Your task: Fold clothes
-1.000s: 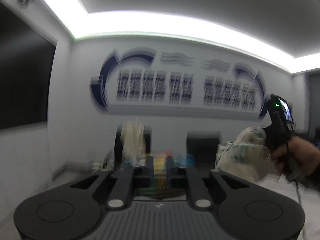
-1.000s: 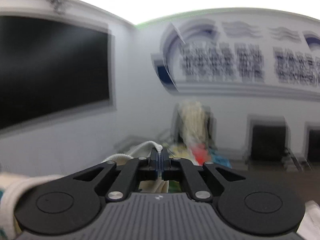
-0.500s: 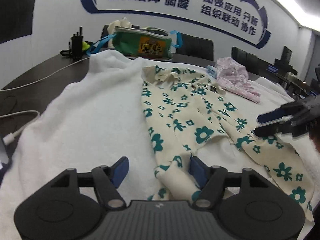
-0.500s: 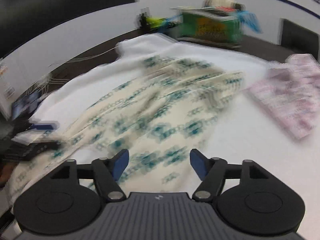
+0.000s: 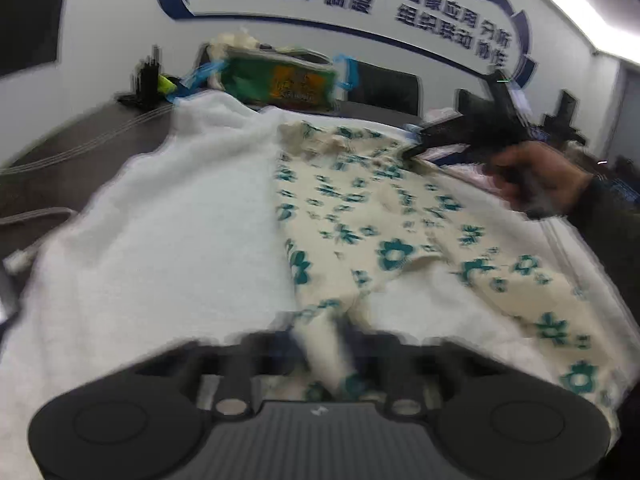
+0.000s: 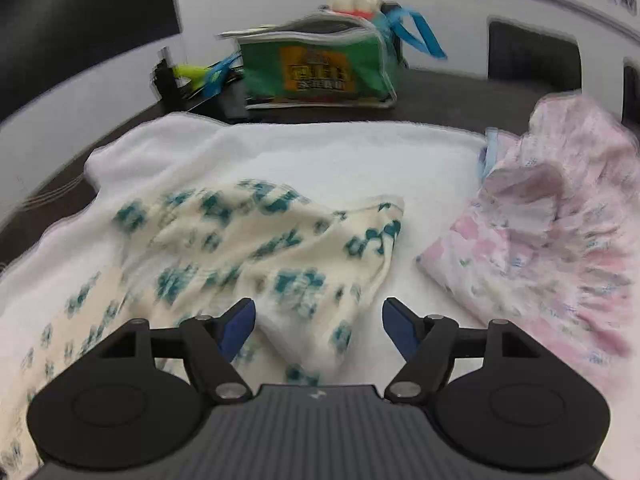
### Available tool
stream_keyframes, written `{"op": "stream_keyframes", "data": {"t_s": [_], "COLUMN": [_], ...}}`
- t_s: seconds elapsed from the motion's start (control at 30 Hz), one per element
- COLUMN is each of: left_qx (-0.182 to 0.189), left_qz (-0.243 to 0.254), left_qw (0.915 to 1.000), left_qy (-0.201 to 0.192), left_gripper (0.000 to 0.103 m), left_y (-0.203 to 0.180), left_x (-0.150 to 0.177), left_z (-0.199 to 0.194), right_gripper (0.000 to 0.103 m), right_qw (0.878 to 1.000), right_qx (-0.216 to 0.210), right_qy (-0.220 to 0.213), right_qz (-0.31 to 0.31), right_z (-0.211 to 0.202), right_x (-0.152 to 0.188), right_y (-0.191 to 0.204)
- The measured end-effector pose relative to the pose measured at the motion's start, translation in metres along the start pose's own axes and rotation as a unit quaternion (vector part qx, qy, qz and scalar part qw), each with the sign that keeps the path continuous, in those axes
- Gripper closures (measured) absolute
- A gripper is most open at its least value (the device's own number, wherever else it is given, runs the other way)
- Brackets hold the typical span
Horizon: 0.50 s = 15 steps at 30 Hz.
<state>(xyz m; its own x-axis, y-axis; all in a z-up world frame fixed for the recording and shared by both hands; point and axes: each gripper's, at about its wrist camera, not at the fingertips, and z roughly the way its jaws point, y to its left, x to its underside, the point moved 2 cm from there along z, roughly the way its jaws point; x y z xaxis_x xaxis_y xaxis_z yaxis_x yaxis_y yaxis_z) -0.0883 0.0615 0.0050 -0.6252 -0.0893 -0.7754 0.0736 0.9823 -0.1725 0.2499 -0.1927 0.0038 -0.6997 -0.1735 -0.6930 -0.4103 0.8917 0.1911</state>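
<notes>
The left gripper (image 5: 326,354) sits at six o'clock of its view, its jaws closing with a strip of the cream floral garment (image 5: 360,216) pinched between them; the fingers are blurred, but the cloth runs straight up through the narrow gap. From there the garment spreads toward twelve and one o'clock across a white towel (image 5: 172,216), one leg trailing off toward four o'clock near the towel's right edge. At nine to eleven o'clock the towel lies bare and wide, ending in a wavy edge against the dark table (image 5: 92,136). In the right wrist view the right gripper (image 6: 319,326) stands unclenched, its jaws closing slowly, the blue pads (image 6: 236,326) well apart and touching nothing, with a fold of the floral garment lying between and just ahead of them. Bare towel runs from twelve to one o'clock beyond that fold. At two to three o'clock a pink floral garment (image 6: 560,232) is heaped near the towel's right side. Farther off, at twelve o'clock, a green bag (image 6: 316,68) with blue handles stands on the table past the towel's far edge.
</notes>
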Motion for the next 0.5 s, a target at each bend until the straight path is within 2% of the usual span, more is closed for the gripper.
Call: {"op": "stream_keyframes", "data": {"t_s": [0.07, 0.13, 0.2, 0.33, 0.4, 0.5], "left_qx": [-0.002, -0.019, -0.051, -0.106, -0.106, -0.090], "left_qz": [0.017, 0.033, 0.052, 0.090, 0.081, 0.069], "left_qw": [0.9999, 0.9993, 0.9973, 0.9892, 0.9893, 0.9932], "left_qy": [0.003, 0.005, -0.011, -0.045, -0.060, -0.026], "left_gripper": [0.094, 0.096, 0.096, 0.096, 0.095, 0.082], "left_y": [0.007, 0.020, 0.034, 0.050, 0.047, 0.027], "left_x": [-0.009, -0.024, -0.048, -0.100, -0.118, -0.125], "left_z": [0.004, 0.006, 0.002, 0.012, 0.030, 0.056], "right_gripper": [0.096, 0.096, 0.097, 0.097, 0.098, 0.097], "right_qw": [0.999, 0.999, 0.999, 0.993, 0.987, 0.979], "right_qx": [-0.013, 0.000, 0.020, 0.065, 0.094, 0.138], "right_qy": [0.008, -0.004, -0.019, -0.071, -0.085, -0.089], "right_qz": [0.033, 0.037, 0.034, 0.072, 0.094, 0.120], "right_z": [0.018, 0.012, 0.001, -0.069, -0.105, -0.150], "right_x": [-0.007, -0.006, -0.005, 0.024, 0.052, 0.093], "right_y": [-0.007, -0.009, -0.009, -0.036, -0.051, -0.066]}}
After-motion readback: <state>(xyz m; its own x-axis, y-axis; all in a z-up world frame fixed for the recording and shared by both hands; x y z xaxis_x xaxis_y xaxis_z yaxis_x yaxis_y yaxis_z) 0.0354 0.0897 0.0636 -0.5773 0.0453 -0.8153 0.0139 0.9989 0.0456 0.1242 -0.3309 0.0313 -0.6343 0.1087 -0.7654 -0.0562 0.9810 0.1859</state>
